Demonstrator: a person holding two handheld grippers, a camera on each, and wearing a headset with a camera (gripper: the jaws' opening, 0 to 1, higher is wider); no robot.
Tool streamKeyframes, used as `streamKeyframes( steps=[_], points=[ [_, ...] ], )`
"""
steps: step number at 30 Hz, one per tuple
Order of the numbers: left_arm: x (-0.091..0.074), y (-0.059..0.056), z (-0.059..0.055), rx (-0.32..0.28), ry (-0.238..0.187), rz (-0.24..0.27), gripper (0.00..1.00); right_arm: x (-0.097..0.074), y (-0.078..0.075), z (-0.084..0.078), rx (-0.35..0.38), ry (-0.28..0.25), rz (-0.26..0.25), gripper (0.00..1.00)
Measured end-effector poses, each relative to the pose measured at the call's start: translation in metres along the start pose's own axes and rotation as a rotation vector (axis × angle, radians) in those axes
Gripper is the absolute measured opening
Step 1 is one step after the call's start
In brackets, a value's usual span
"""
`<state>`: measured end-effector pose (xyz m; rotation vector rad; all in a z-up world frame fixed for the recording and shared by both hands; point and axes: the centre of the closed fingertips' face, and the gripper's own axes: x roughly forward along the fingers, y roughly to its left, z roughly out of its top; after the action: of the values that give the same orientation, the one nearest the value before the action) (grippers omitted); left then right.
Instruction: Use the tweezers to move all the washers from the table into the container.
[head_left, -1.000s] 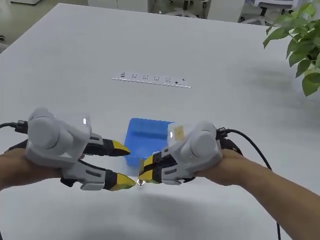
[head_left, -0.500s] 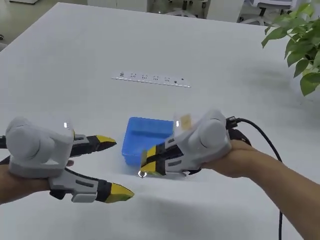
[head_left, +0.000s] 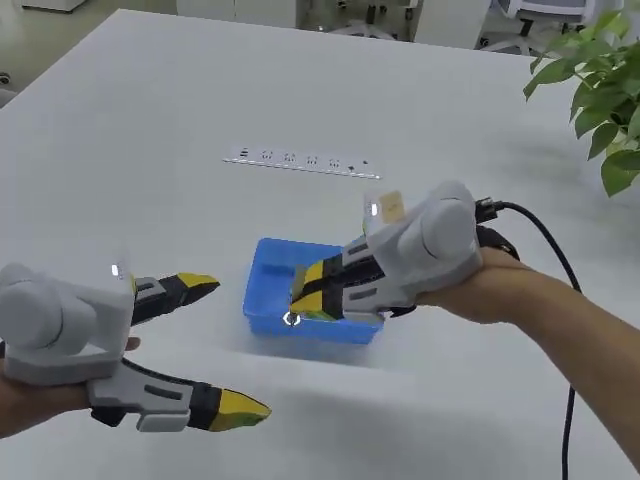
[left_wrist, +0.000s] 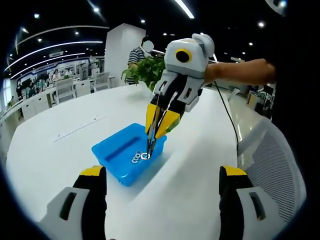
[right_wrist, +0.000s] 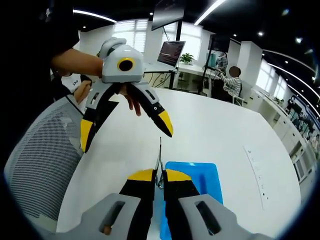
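**Washer carried from the worktop to the container's rim**

A second ago both grippers were low and close together on the worktop, just in front of the blue container, with the washer at the tweezer tips. Since then they have parted. The right gripper has lifted and swung forward. Its fingers are pressed together on the tweezers, whose tips hold a single washer at the container's near rim.

In the left gripper view the tips sit just above the tray's inside edge, close to a few washers already lying on its floor. Whether the held washer touches the rim or hangs clear of it cannot be told.

The left gripper has drawn back toward the person, well apart from the container. Its fingers are spread wide and hold nothing.

For the task, this reads as the carry nearly finished: the pick is done and the washer is at the drop point but not yet released. The next move likely calls for easing the squeeze on the tweezers once the tips are fully inside the wall. A release right at the rim could let the washer bounce back onto the worktop. Whether more washers wait on the worktop is too small to tell.
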<state>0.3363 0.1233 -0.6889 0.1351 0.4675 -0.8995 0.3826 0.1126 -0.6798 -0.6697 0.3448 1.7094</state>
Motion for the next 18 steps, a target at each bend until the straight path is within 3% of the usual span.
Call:
streamKeyframes(
  steps=[9, 18],
  points=[
    [0.003, 0.001, -0.002, 0.004, 0.009, -0.001, 0.99, 0.006, -0.024, -0.01, -0.01, -0.007, -0.023, 0.07],
    [0.002, 0.009, 0.0, 0.016, -0.004, 0.004, 0.99, 0.022, -0.035, -0.023, 0.0, -0.002, -0.016, 0.07]
  ],
)
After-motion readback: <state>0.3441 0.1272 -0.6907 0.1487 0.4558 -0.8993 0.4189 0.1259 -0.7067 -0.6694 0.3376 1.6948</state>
